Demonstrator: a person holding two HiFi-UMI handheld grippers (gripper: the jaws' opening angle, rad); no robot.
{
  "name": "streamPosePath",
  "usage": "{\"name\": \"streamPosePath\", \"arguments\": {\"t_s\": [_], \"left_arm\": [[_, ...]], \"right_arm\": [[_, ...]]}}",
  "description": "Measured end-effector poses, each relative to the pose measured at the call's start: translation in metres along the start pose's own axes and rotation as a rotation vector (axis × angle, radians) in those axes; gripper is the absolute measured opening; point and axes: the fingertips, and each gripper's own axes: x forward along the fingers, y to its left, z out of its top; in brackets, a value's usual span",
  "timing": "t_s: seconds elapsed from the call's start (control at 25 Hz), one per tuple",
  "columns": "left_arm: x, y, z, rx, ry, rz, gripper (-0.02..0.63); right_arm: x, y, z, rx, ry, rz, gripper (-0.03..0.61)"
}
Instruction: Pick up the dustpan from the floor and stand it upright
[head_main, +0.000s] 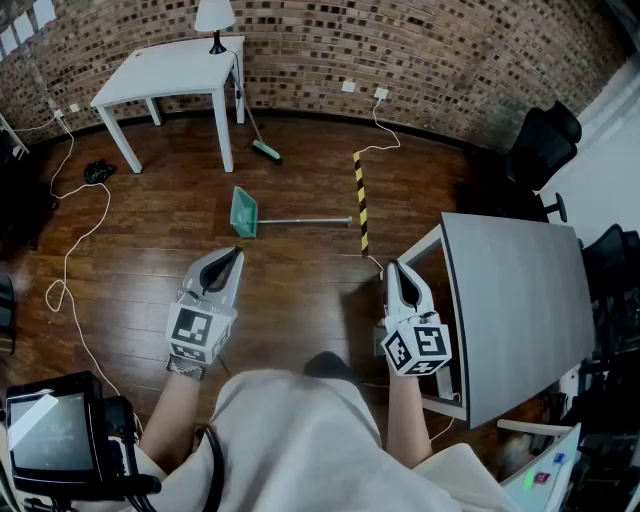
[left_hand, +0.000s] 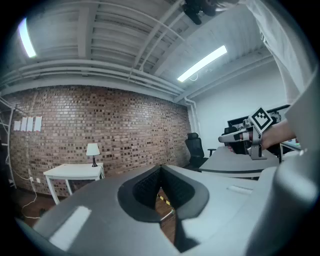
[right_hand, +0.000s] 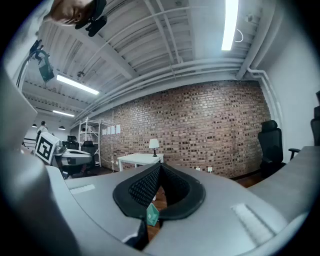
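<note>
L gripper (head_main: 235, 254) and R gripper (head_main: 391, 268): both held approx. level above the wood floor (head_main: 300, 300), jaws pressed together on each, nothing between them. Dustpan (head_main: 244, 213), teal, lies down on the floor ahead of L gripper, not upright and well apart from both tools. Its long handle (head_main: 305, 221) runs right toward a yellow-black striped bar (head_main: 360, 200). Surroundings: white table (head_main: 170, 72) w/ lamp (head_main: 214, 20) at brick wall (head_main: 450, 50), broom (head_main: 262, 142) beside table, grey desk (head_main: 520, 300) just right of R gripper.
</note>
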Motion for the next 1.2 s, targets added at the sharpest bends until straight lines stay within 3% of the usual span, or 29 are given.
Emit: {"name": "streamPosePath", "arguments": {"t_s": [0.36,0.56,0.88,1.2], "left_arm": [[0.017,0.021,-0.029,-0.031,0.043,0.008,0.002],[0.054,0.037,-0.035,-0.019,0.067,0.031,0.002],[0.177,0.063,-0.031,-0.035,0.068,0.085,0.002],[0.316,0.09,-0.01,-0.02,0.051,0.168,0.002]], "right_arm": [[0.033,-0.011,-0.024,0.004,0.03,-0.004,0.012],[0.073,-0.031,-0.033,-0.003,0.051,0.016,0.012],[0.179,-0.116,-0.033,-0.033,0.091,0.058,0.012],[0.295,-0.218,-0.003,-0.023,0.087,0.109,0.012]]}}
